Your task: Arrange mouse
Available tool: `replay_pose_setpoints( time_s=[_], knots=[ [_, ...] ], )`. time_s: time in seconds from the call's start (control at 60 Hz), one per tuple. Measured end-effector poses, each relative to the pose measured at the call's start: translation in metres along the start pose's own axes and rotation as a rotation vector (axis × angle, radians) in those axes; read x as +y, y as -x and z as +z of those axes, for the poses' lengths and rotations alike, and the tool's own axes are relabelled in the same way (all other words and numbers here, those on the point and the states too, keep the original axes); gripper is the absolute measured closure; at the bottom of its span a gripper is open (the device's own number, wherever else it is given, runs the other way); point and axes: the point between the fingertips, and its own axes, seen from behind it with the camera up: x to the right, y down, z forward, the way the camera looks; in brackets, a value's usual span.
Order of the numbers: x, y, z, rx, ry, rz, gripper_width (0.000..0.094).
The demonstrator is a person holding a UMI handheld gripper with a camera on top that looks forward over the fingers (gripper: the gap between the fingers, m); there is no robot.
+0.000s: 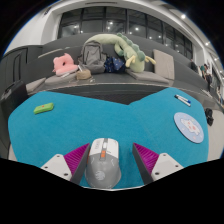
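Note:
A grey and white mouse [103, 165] with an orange mark by its wheel lies on the teal mat [110, 120]. It sits between the fingers of my gripper [110, 153]. The left magenta pad [76, 157] is close against the mouse's side. A strip of teal mat shows between the mouse and the right pad [146, 157]. The gripper is open about the mouse, which rests on the mat.
On the mat are a small green object [43, 108] at the far left, a round white disc [188, 125] at the right and a small white item [182, 99] beyond it. Behind the mat stand a pink object [65, 65], a grey bag [93, 55] and a green plush toy [122, 47].

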Motion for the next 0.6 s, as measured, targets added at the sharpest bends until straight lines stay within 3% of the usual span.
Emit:
replay_pose_setpoints(
  time_s=[0.083, 0.15, 0.367, 0.5, 0.6],
  knots=[
    [0.004, 0.000, 0.001, -0.004, 0.010, -0.004, 0.0107],
    [0.007, 0.006, -0.002, -0.027, 0.019, 0.001, 0.0454],
    [0.006, 0.008, -0.005, -0.023, 0.020, -0.004, 0.0596],
    [-0.006, 0.007, -0.029, -0.083, -0.009, -0.024, 0.0599],
    [-0.046, -0.003, -0.062, -0.134, -0.073, -0.003, 0.0598]
  ],
)
